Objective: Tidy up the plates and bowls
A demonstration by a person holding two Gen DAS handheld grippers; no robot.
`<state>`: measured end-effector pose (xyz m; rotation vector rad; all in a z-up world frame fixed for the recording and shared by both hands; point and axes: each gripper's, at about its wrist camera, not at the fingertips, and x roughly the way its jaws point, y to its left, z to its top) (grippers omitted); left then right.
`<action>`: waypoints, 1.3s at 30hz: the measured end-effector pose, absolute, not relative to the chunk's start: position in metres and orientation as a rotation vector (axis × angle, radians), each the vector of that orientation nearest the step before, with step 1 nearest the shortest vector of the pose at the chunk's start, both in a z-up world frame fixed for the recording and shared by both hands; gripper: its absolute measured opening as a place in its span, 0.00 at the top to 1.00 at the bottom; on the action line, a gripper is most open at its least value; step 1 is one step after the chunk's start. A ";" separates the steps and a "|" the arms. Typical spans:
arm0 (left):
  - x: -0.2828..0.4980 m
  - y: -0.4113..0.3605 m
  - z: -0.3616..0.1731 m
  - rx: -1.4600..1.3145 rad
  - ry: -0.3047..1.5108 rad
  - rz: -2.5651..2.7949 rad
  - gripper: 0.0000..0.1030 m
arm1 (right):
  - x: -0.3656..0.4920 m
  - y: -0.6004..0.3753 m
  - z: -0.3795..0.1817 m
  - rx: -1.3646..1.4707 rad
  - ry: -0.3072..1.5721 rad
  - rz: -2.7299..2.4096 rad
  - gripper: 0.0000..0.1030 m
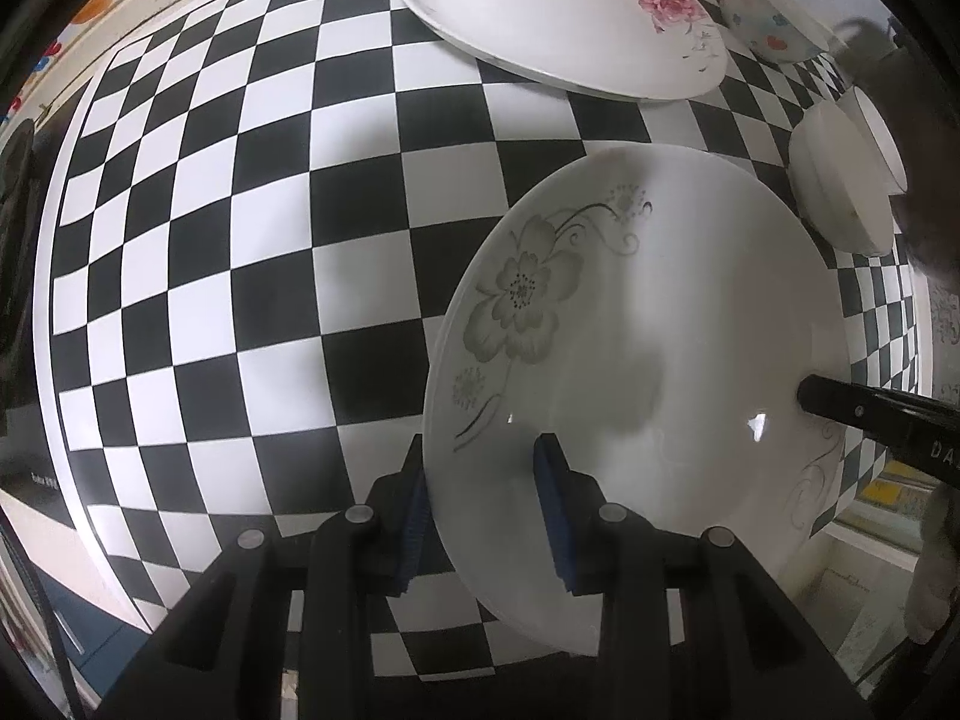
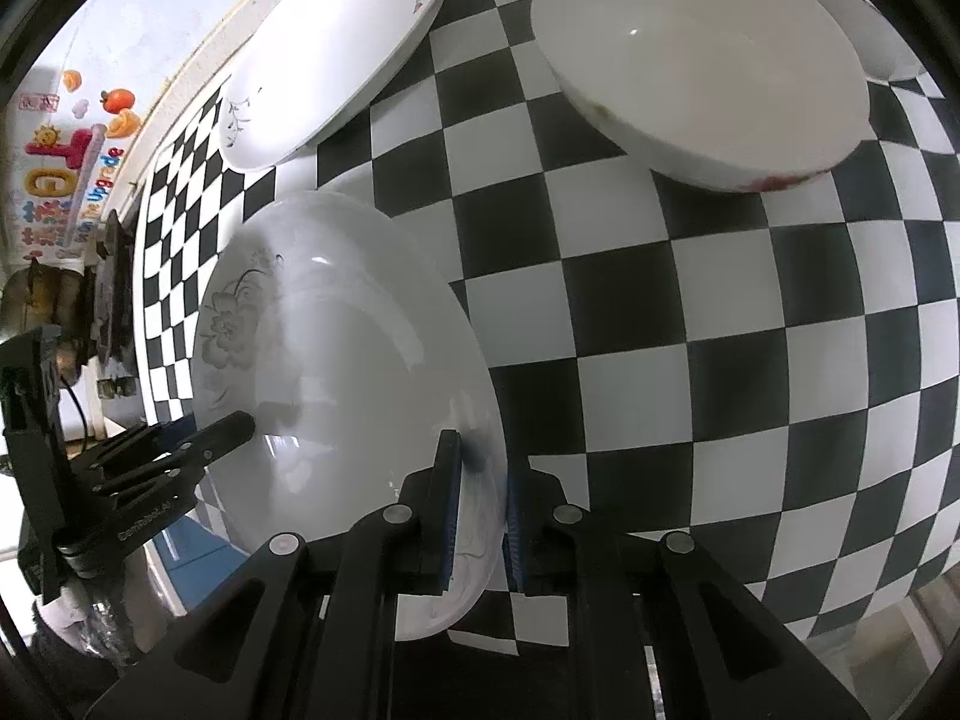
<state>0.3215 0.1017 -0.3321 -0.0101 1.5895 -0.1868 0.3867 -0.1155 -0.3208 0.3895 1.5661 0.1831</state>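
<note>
Fingers (image 1: pixel 420 510) of both grippers, left (image 1: pixel 480 510) and right (image 2: pixel 483 516), clamped on opposite rims of one grey-flowered plate (image 1: pixel 660 312) above checkered tabletop (image 1: pixel 240 240), one pink-flowered plate (image 1: pixel 540 12), two bowls in the left view, one white bowl (image 2: pixel 708 60) in the right view

Grey-flower plate (image 1: pixel 648 324): rim section between the left gripper (image 1: pixel 486 510) fingers sits behind the pads; near edge below them covered by the gripper body. Same in right wrist view, rim hidden between the right gripper (image 2: pixel 480 510) pads.

Pink-flower plate (image 1: pixel 558 12), far beyond the fingertips: top cut off by the frame edge.

Patterned bowl (image 1: pixel 768 18), right of that plate: partly cut off, pattern too blurred to name.

Large white bowl (image 2: pixel 702 60), up and right of the right fingers: far rim cropped.

Wall stickers (image 2: pixel 54 138): lettering unreadable.
</note>
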 end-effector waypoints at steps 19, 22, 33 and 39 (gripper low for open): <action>0.319 0.105 -0.264 -0.027 1.475 -0.124 0.69 | 0.362 -0.074 -0.270 0.181 1.512 0.143 0.23; 0.318 0.108 -0.245 -0.046 1.440 -0.142 0.69 | 0.355 -0.066 -0.248 0.160 1.466 0.153 0.16; 0.361 0.102 -0.200 -0.084 1.297 -0.172 0.45 | 0.392 -0.079 -0.157 0.175 1.108 0.176 0.02; 0.418 0.106 -0.215 -0.106 1.316 -0.149 0.45 | 0.478 -0.102 -0.168 0.292 1.202 0.198 0.02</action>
